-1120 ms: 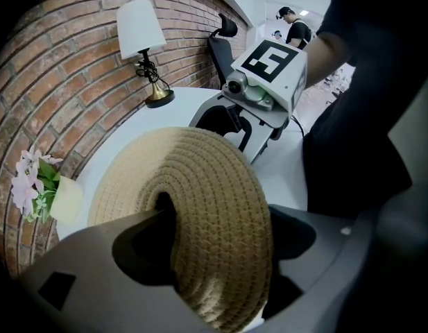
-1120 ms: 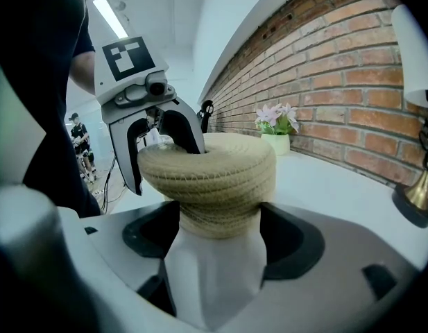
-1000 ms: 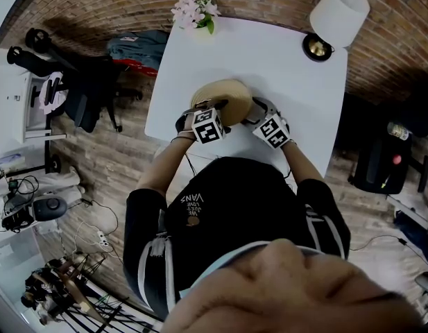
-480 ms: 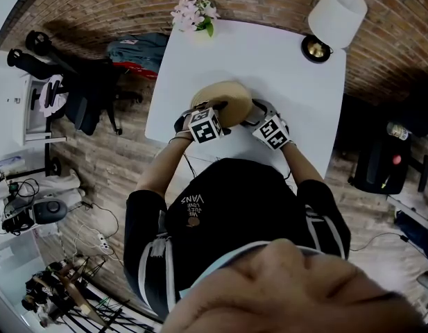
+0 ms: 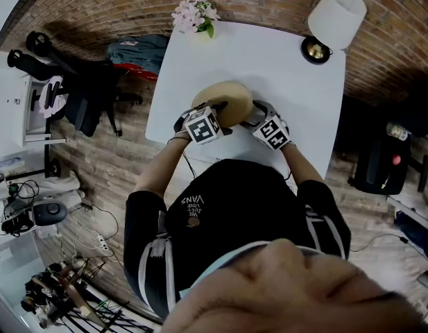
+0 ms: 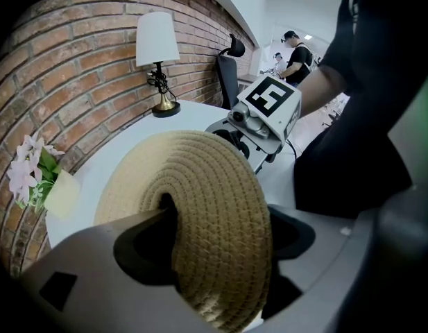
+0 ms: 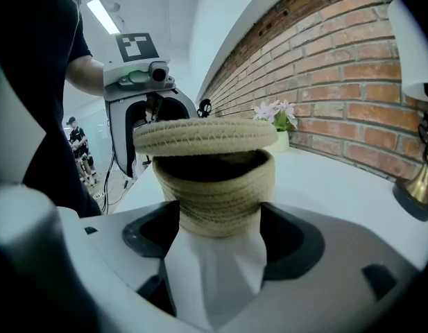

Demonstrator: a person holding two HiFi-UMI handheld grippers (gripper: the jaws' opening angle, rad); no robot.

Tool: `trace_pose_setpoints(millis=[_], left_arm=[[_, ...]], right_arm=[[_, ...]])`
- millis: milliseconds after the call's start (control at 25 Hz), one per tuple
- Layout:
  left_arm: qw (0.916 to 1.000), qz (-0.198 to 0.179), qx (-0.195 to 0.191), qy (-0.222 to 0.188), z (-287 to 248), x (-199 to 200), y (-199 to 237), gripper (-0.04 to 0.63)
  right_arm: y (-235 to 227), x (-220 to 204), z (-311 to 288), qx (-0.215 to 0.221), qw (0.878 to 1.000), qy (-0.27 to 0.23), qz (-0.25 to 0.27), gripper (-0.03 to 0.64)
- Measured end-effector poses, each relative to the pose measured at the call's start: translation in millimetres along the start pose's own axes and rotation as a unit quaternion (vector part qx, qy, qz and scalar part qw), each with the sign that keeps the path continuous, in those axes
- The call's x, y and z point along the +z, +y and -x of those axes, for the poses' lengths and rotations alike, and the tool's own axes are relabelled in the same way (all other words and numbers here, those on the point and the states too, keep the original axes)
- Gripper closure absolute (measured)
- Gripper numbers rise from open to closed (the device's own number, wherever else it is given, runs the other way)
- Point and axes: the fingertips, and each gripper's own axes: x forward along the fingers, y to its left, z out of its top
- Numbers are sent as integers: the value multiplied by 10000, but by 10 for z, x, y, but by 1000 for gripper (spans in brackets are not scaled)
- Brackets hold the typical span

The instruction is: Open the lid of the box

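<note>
Left gripper view: left hand-held gripper [image 6: 217,231] pinches the rim of the woven lid [image 6: 193,186]. Right gripper view: right hand-held gripper [image 7: 217,231] clamps the woven box [image 7: 217,186] on the table [image 7: 324,179]; lid hangs just above its mouth.

The round, tan, woven lid [image 6: 200,207] is hanging tilted just above the small matching box [image 7: 217,186], a dark gap showing between them; the box is seemingly resting on the white counter [image 5: 269,54].
</note>
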Motion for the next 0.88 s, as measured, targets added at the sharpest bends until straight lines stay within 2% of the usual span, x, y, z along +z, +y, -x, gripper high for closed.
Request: trace_pose_setpoints(millis=[320,880], left_arm=[[9994,200,53,-267,73,24,35,219],[9956,305,431,-772,236,81,135,221]], right_arm=[[-6,-14,-33,1,9999,54,-106,284],[6,-6,-41,-14,9998,109,-173,284]])
